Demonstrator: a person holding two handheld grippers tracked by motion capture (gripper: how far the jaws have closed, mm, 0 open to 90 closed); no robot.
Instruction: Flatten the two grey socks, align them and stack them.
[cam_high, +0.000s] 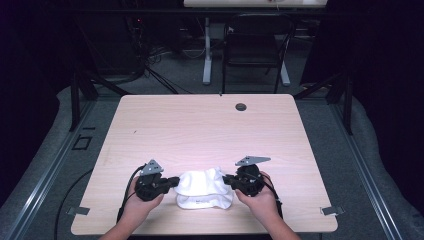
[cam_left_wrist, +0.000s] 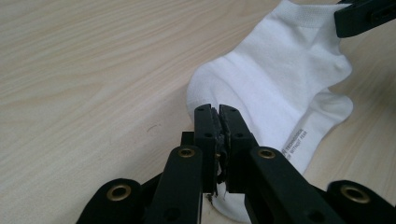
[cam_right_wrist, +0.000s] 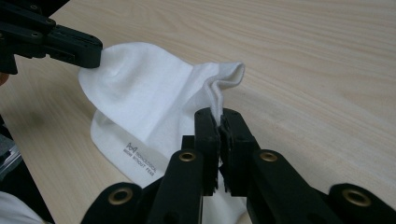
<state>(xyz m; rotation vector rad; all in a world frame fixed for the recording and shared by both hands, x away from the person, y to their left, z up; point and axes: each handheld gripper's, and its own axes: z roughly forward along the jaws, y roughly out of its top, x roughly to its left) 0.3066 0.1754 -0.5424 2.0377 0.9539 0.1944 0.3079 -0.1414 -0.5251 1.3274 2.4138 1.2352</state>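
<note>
Left gripper (cam_left_wrist: 218, 112), jaws closed on the edge of a white sock (cam_left_wrist: 280, 88) on the wooden table (cam_left_wrist: 93, 70); the other gripper (cam_left_wrist: 364, 16) grips its far end.

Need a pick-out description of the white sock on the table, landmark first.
Start at the light wooden table and look to its near edge, between the person's two hands. The white sock lies there, bunched, pinched at one end by the left gripper and at the other by the right gripper. It is soft, white fabric with small grey lettering.

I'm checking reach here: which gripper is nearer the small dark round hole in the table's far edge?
Right. The right gripper sits nearly below the hole; the left gripper lies farther off to the left.
</note>
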